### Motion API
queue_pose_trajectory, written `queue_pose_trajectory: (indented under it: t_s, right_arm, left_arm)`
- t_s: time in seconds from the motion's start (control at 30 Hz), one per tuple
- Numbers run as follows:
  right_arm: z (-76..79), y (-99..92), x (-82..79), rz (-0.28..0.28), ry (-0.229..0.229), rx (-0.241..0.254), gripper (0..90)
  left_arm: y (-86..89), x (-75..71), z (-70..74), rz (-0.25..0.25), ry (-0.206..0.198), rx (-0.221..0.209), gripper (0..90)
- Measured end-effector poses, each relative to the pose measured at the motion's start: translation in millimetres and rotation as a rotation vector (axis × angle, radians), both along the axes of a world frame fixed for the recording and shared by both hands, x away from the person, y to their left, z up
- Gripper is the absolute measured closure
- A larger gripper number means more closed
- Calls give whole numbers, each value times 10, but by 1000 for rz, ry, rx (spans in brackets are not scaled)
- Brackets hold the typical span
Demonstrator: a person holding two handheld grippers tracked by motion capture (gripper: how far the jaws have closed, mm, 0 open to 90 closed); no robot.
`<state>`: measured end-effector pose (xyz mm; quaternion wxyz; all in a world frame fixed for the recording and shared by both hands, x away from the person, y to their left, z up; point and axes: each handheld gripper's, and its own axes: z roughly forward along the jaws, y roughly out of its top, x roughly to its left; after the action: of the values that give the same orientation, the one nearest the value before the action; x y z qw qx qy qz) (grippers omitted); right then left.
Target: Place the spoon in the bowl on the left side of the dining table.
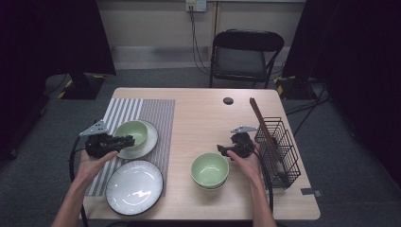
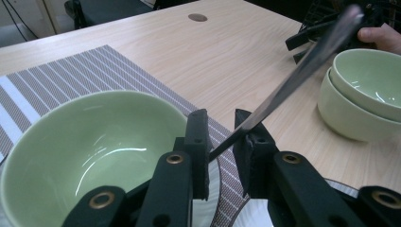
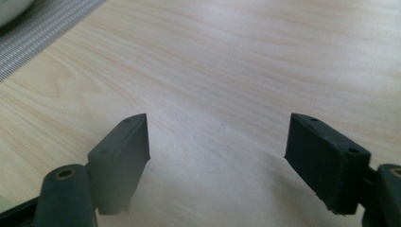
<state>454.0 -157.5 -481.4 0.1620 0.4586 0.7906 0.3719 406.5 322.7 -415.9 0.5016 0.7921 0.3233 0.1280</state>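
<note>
My left gripper (image 2: 220, 118) points over the rim of a green bowl (image 2: 94, 142). That bowl sits on a small white plate (image 1: 150, 139) on the striped placemat (image 1: 142, 111). A thin shiny metal utensil (image 2: 293, 75) runs up from the gap between the jaws and leans on the right-hand fingertip (image 2: 246, 125). The jaws stand apart and do not clamp it. In the high view the left gripper (image 1: 128, 140) is at that bowl's near left side. My right gripper (image 3: 217, 127) is open over bare wood. In the high view the right gripper (image 1: 221, 150) hovers just behind two stacked green bowls (image 1: 210, 170).
A large dark-rimmed white plate (image 1: 135, 187) lies at the front left, partly on the placemat. A black wire basket (image 1: 279, 146) holding brown sticks (image 1: 262, 123) stands at the table's right edge. A cable hole (image 1: 228, 100) is at the back, and a folding chair (image 1: 243, 56) stands beyond the table.
</note>
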Motion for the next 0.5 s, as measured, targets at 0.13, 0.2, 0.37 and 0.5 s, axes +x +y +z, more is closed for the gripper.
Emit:
queue_pose_trajectory:
  t_s: [0.13,0.2,0.37,0.5]
  right_arm:
    - [-46,11,8,-4,6,-20,208]
    - [-66,23,8,-9,2,-33,203]
    - [-100,22,-17,-14,-11,-56,203]
    - [-140,3,-24,-15,8,-55,202]
  left_arm:
    - [50,-7,1,15,2,-11,755]
    - [81,-15,4,21,-1,-6,755]
    - [152,-33,-21,41,1,-7,754]
    - [184,-45,-29,46,-6,-7,762]
